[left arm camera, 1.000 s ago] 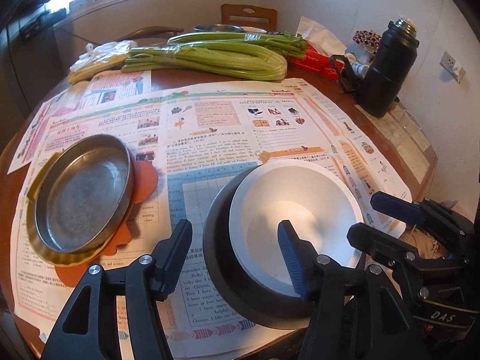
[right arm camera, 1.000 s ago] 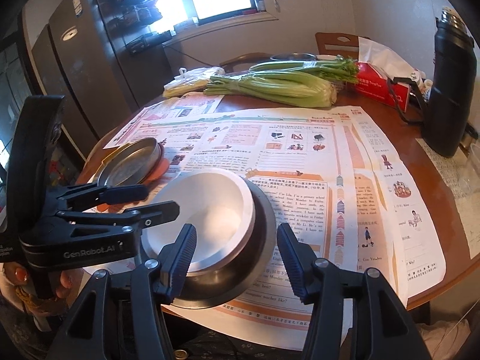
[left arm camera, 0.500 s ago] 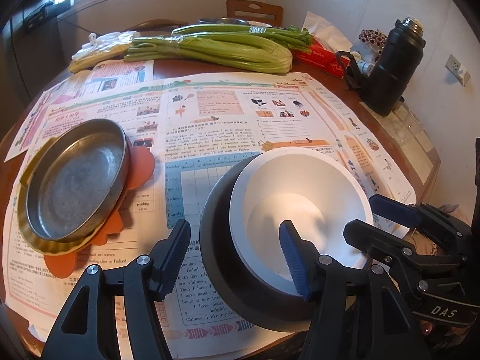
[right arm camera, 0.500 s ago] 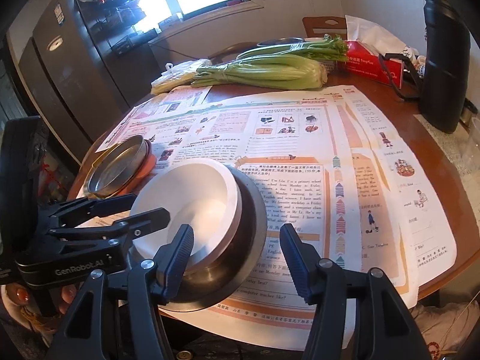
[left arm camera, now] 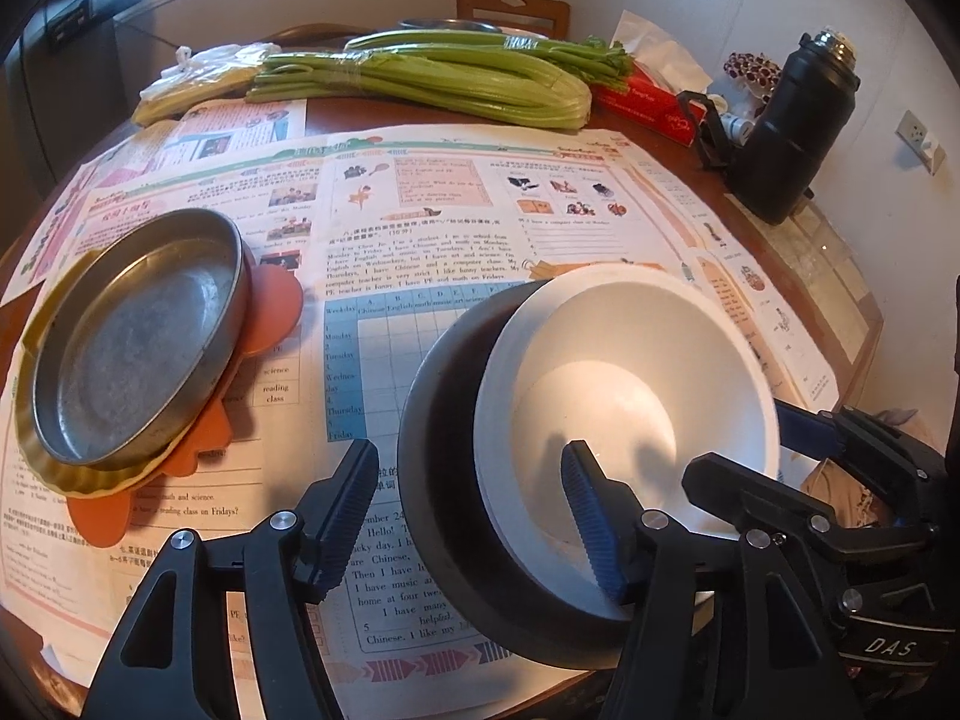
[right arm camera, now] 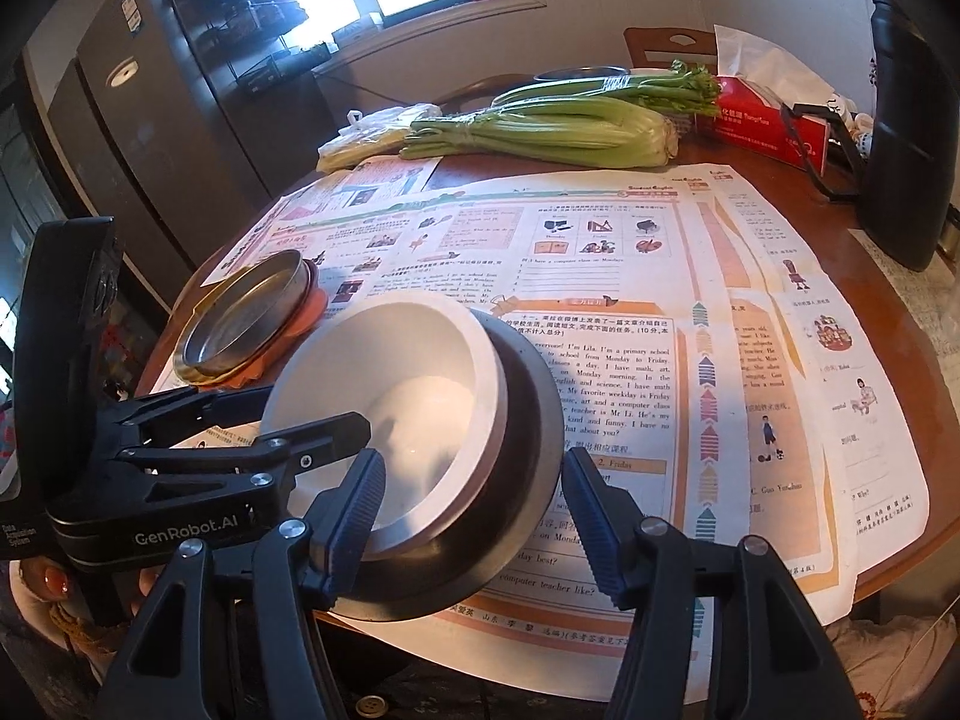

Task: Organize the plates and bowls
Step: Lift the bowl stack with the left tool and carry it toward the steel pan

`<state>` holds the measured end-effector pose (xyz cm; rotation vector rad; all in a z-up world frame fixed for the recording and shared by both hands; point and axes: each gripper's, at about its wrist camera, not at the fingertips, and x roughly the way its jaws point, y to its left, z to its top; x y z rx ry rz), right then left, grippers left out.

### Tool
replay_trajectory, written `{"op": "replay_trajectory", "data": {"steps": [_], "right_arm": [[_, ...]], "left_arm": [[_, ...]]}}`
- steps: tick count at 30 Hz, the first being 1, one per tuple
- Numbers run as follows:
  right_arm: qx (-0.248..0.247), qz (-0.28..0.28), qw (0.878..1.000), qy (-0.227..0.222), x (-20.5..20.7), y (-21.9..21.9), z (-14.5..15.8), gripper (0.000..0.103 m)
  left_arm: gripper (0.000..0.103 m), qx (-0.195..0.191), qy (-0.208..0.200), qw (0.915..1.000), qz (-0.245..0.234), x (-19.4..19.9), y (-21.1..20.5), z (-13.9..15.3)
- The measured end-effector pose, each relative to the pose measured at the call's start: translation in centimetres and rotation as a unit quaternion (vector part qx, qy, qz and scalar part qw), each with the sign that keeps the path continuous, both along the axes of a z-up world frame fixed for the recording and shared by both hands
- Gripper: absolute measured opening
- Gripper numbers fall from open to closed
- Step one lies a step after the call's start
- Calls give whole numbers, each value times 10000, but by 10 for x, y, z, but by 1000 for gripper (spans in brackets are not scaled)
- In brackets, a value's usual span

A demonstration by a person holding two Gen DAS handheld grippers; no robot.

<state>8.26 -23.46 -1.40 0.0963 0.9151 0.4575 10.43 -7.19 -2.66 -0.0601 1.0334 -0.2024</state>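
Note:
A white bowl (left arm camera: 630, 372) (right arm camera: 408, 372) sits tilted inside a dark metal bowl (left arm camera: 444, 420) (right arm camera: 528, 420) at the table's near edge. My left gripper (left arm camera: 468, 522) (right arm camera: 312, 408) straddles their near-left rims, one finger inside the white bowl and one outside the dark bowl. Its jaws are opening and the pads stand off the rims. My right gripper (right arm camera: 474, 522) (left arm camera: 738, 444) straddles the opposite rims, also opening, with a gap at its pads. A metal plate (left arm camera: 138, 336) (right arm camera: 246, 312) lies on yellow and orange plates to the left.
Newspaper (left arm camera: 420, 210) covers the round wooden table. Celery bunches (left arm camera: 432, 78), a plastic bag (left arm camera: 198, 72) and a red tissue box (right arm camera: 768, 120) lie at the back. A black flask (left arm camera: 786, 132) stands back right. A chair (left arm camera: 510, 3) and a dark fridge (right arm camera: 144, 108) stand beyond.
Both pairs of jaws have spread a little wider around the nested bowls' rims. The bowls and the plate stack have stayed where they were.

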Motion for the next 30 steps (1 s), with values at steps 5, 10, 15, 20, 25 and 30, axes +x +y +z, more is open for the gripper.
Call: {"op": "replay_trajectory", "data": {"steps": [5,10,15,20,25,30], "right_arm": [[49,22,10000,46,0,0,-3,61],[154,97,9998,82,1,0,-6,61],[315,160,9991,226,4,0,-12,61],[374,176,9987,288,4,3,-15,61],[482,176,9982,294,5,1,-16,61],[506,159,9983,245,3,0,-13,60]], "left_arm": [[68,-24,26,10000,39,0,2,-4],[69,-93,53,9999,58,0,2,-4],[69,-250,113,9996,27,-1,2,-6],[68,-413,172,9990,-20,0,0,-8],[62,-647,220,9976,-58,1,1,-10],[58,-741,206,9970,-69,0,2,-8]]}}
